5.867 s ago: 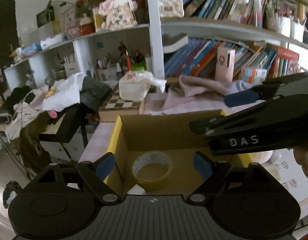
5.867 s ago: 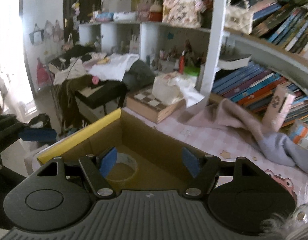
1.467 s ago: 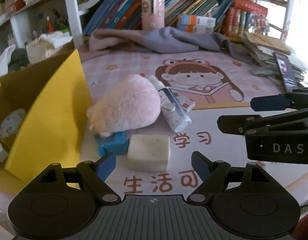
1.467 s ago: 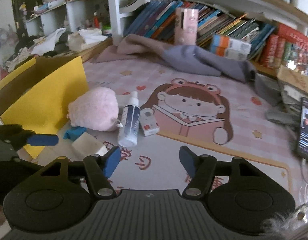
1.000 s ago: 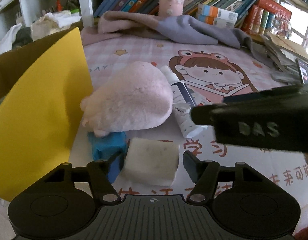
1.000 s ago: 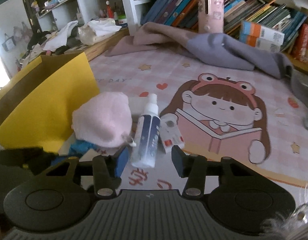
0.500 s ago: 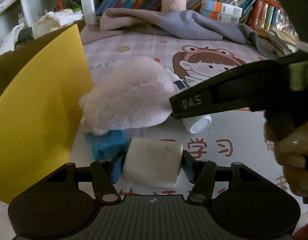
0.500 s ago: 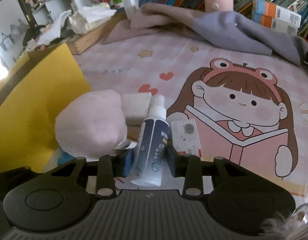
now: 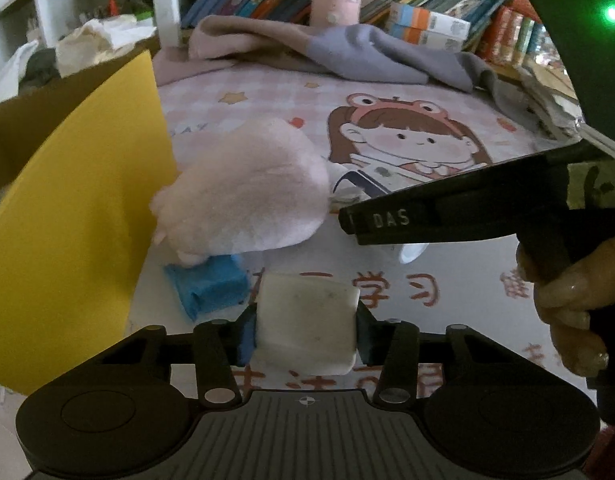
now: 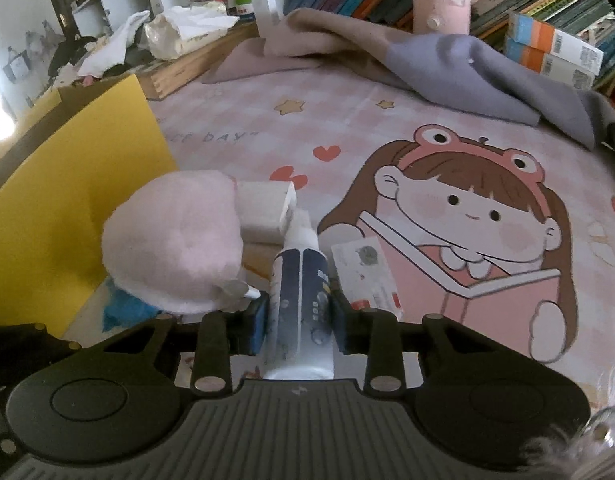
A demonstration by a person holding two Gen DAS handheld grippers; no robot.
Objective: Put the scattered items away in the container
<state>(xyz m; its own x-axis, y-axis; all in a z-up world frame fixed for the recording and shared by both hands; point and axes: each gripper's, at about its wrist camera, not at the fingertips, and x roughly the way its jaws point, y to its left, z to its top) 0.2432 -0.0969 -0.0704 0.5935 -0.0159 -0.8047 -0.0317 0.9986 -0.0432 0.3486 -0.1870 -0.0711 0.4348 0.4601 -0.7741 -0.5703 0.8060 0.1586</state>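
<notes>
Yellow box (image 9: 67,216) is your landmark. Beside it, your left gripper (image 9: 305,332) has just closed on the white block (image 9: 305,320); your right gripper (image 10: 297,326) clamps the spray bottle (image 10: 299,304). Lift both, then carry them over the box wall.

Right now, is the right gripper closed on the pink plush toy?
No, the right gripper is shut on the spray bottle, with the pink plush toy lying beside it.

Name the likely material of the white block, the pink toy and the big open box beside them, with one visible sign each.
White block: probably foam or sponge; matt, speckled, soft rounded edges.
Pink toy: plush fabric; fuzzy pile, blurred outline.
Box: cardboard with a smooth yellow outer face; brown inside shows at the top.
</notes>
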